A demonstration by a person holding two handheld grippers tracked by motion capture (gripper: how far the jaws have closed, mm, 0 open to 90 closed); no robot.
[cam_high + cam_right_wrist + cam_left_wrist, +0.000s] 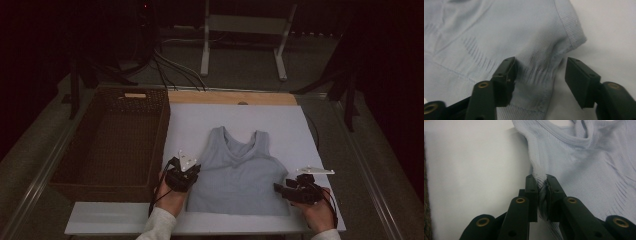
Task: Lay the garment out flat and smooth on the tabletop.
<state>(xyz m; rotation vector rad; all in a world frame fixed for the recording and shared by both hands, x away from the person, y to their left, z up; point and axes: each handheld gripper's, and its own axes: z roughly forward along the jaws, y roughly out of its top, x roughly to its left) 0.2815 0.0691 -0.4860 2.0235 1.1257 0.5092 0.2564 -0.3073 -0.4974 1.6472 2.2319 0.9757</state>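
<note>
Garment handling at an early stage: a pale blue sleeveless top (237,170) lies flat and face up on the white board (300,125), its neck toward the far edge and its hem toward the near edge, where the person's hands come in. To the left of the board stands a brown wicker basket (70,175), with nothing visible inside it.

The left gripper (541,188) is clenched on the top's left side edge, and a bunched ridge of ribbed fabric rises between its two black jaws. The right gripper (537,75) sits at the top's near right corner with its jaws parted. One jaw rests over the cloth and the other stands over bare board just beside the hem, so the fabric edge lies between them without being pinched. In the high view the two grippers (182,175) (287,192) flank the garment's lower half.

Judged from this layout, one side of the top is secured and the other is not yet. A second grip on the right corner appears to be the step in hand. Any lifting, folding or transfer toward the basket remains to be done, since the top shows no fold.
</note>
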